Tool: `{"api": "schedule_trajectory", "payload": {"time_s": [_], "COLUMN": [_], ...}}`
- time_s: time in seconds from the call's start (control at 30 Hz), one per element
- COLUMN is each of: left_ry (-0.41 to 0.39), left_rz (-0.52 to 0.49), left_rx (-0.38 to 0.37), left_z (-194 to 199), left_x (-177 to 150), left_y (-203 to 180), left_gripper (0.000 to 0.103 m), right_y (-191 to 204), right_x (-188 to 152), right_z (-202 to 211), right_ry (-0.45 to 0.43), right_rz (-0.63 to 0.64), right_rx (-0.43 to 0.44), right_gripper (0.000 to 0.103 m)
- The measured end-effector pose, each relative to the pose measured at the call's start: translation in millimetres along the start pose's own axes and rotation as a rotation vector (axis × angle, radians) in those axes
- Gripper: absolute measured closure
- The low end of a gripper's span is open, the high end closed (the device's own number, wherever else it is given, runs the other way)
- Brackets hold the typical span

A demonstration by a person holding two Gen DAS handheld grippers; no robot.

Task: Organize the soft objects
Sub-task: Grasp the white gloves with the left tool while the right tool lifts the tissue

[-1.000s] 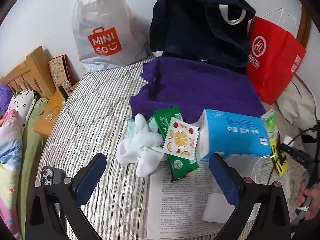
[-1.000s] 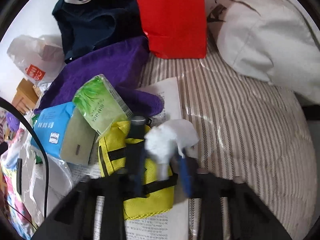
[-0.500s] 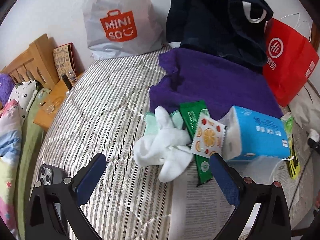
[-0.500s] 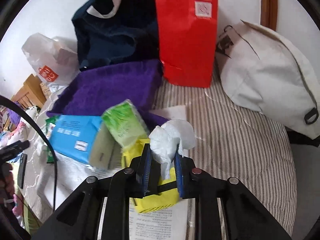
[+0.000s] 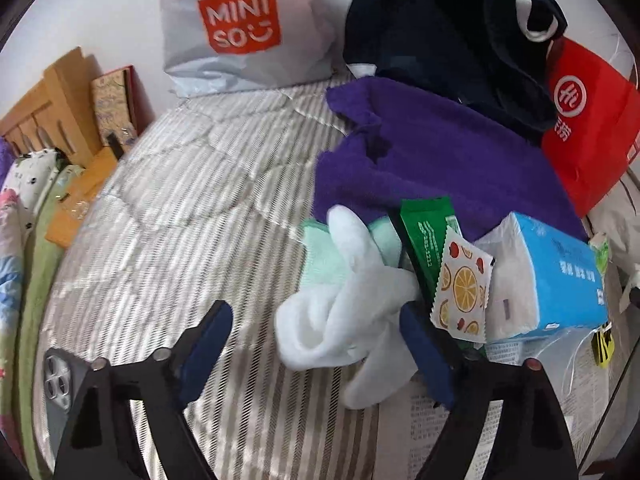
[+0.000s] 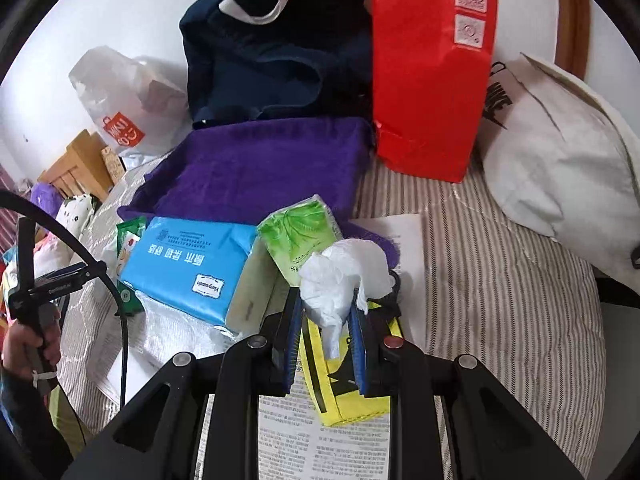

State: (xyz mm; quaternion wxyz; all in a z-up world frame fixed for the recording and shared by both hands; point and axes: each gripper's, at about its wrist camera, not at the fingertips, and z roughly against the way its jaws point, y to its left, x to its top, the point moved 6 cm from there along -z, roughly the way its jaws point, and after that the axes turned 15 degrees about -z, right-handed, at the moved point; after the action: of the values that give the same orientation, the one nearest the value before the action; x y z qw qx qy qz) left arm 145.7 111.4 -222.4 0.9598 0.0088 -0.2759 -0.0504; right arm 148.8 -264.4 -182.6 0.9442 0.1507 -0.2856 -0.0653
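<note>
Pinching a crumpled white tissue (image 6: 344, 276) between its blue pads (image 6: 291, 332), the right gripper (image 6: 326, 344) hangs above a yellow pouch (image 6: 352, 392) that lies on a sheet of printed paper (image 6: 320, 440) on the striped bed (image 6: 500, 300); the jaws are drawn close together on the wad, whose top billows out above them. Just ahead sit a green tissue pack (image 6: 300, 232) and a blue tissue pack (image 6: 188, 256), both resting against the edge of a folded purple towel (image 6: 260, 164). Behind the towel stand a dark navy garment (image 6: 272, 60) and a red paper bag (image 6: 428, 72), with a white cloth bag (image 6: 560, 152) to the right.

The left gripper (image 5: 316, 356) is spread wide and holds nothing. Its right pad (image 5: 424, 352) is touching or just beside a bundle of white socks (image 5: 352, 312), while its left pad (image 5: 206, 344) stands well apart over bare bedding. The socks lie on a mint-green cloth (image 5: 320, 256) next to a green sachet (image 5: 428, 232) and an orange-print sachet (image 5: 462, 284). A white Miniso bag (image 5: 240, 24) leans against the wall.
</note>
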Motion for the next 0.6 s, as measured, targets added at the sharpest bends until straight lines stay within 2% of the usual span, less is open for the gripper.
{"api": "schedule_trajectory", "payload": {"time_s": [0.03, 0.1, 0.13, 0.2, 0.3, 0.6], "left_ry": [0.003, 0.008, 0.004, -0.004, -0.026, -0.111], "left_rz": [0.0, 0.014, 0.033, 0.056, 0.066, 0.078], "left_rx": [-0.024, -0.055, -0.086, -0.123, -0.113, -0.117], "left_z": [-5, -11, -12, -11, 1, 51], "left_x": [-2, -4, -5, -6, -5, 3], "left_y": [-2, -3, -3, -3, 0, 15], "left_gripper": [0.029, 0.05, 0.057, 0.079, 0.084, 0.085], "right_y": [1, 2, 3, 6, 11, 32], "right_x": [0, 0, 1, 1, 2, 7], "right_z": [-2, -4, -4, -3, 3, 17], "right_ry": [0.004, 0.008, 0.009, 0.007, -0.001, -0.021], "right_rz": [0.001, 0.003, 0.004, 0.008, 0.017, 0.039], "right_rx": [-0.004, -0.003, -0.001, 0.001, 0.015, 0.066], "right_gripper": [0.081, 0.081, 0.081, 0.081, 0.081, 0.081]}}
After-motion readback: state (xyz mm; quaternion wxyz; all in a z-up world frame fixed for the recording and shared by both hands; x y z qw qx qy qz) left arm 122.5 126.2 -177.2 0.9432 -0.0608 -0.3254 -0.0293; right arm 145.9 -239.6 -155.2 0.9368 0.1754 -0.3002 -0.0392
